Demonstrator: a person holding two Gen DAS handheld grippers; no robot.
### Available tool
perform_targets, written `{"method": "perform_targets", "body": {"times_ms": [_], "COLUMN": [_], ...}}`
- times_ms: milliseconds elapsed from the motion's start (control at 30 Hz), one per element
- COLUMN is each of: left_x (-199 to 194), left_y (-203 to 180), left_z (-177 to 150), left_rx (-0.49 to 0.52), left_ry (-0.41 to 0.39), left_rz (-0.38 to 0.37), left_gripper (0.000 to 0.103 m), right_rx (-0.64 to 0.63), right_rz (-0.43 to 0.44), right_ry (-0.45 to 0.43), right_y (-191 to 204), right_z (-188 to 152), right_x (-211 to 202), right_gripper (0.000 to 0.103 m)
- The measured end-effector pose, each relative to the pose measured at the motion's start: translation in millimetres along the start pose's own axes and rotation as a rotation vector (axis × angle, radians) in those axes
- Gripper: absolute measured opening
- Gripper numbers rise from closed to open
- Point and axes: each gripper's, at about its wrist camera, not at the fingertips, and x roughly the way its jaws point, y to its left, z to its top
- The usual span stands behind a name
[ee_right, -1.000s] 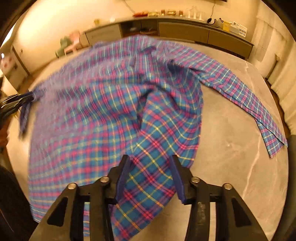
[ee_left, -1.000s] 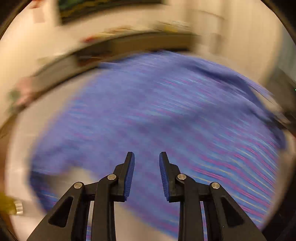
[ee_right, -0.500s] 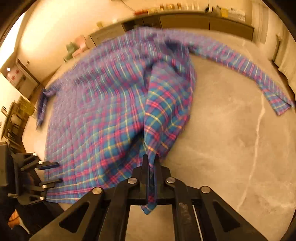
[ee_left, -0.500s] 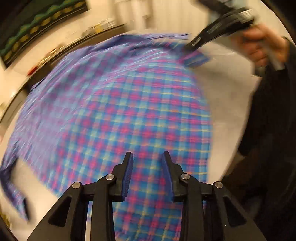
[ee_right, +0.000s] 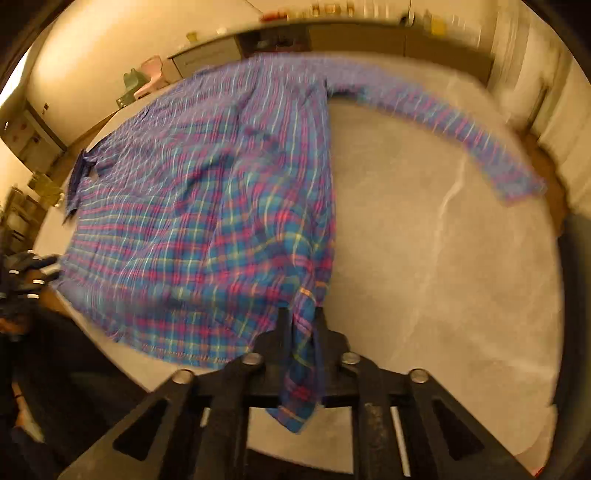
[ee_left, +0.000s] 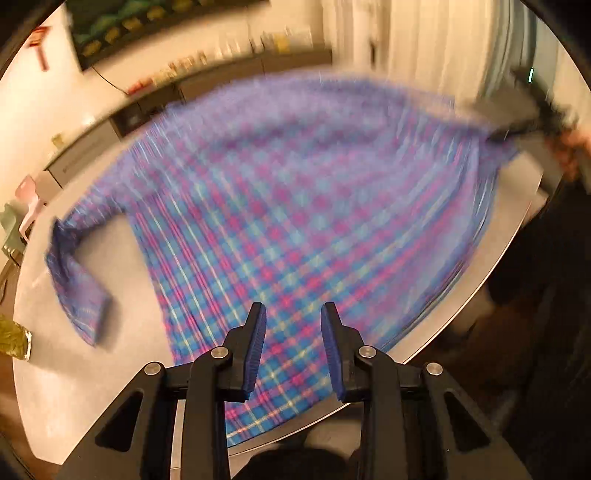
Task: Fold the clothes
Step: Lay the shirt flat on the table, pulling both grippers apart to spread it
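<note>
Warm-lit room, pale walls; a long low sideboard runs along the far wall with small items on top, too blurred to name. Dark framed picture on the wall above it in the left wrist view. Large round grey stone-look table fills both views.

Plaid shirt, blue with pink and yellow lines, spread across the table, covering most of the half toward the sideboard's left end. Much of the cloth is motion-blurred. One sleeve stretches out flat across bare table, its cuff near the table rim. Other sleeve lies bent on the table, cuff end well apart from the hem.

Right gripper: fingers pinched tight on a corner of the shirt hem; a flap of plaid hangs down between and below them, past the table edge.

Left gripper: blue-padded fingers parted a moderate way, nothing between them; shirt hem lies on the table beneath, cannot tell whether the tips touch the cloth.

In the left wrist view the right gripper shows as a grey blur at the shirt's far corner, person's hand behind it
</note>
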Motion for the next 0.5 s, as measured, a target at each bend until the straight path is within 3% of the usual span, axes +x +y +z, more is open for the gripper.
{"method": "perform_targets", "body": {"times_ms": [100,200,267,333,433,500], "left_x": [-10,18,56,92,117,110], "left_y": [12,25,35,44,51,50], "left_z": [33,61,66,59,28,7], "left_rx": [-0.075,-0.090,-0.099,-0.087,-0.084,-0.061], "left_ry": [-0.050,-0.027,0.038,0.120,0.230,0.216], "left_rz": [0.023,0.059,0.093,0.138,0.155,0.181], "left_gripper": [0.030,0.031,0.031,0.031,0.032,0.036], "right_rx": [0.024,-0.027,-0.077,-0.127,-0.175,-0.239], "right_rz": [-0.030,0.026,0.041,0.039,-0.006,-0.024], "right_ry": [-0.121,-0.106,-0.047,0.028,0.069,0.102], "right_y": [0,22,38,51,58,70], "right_z": [23,49,60,66,50,37], "right_x": [-24,-11,18,54,77,81], "right_gripper": [0.023,0.023,0.023,0.023,0.024,0.025]}}
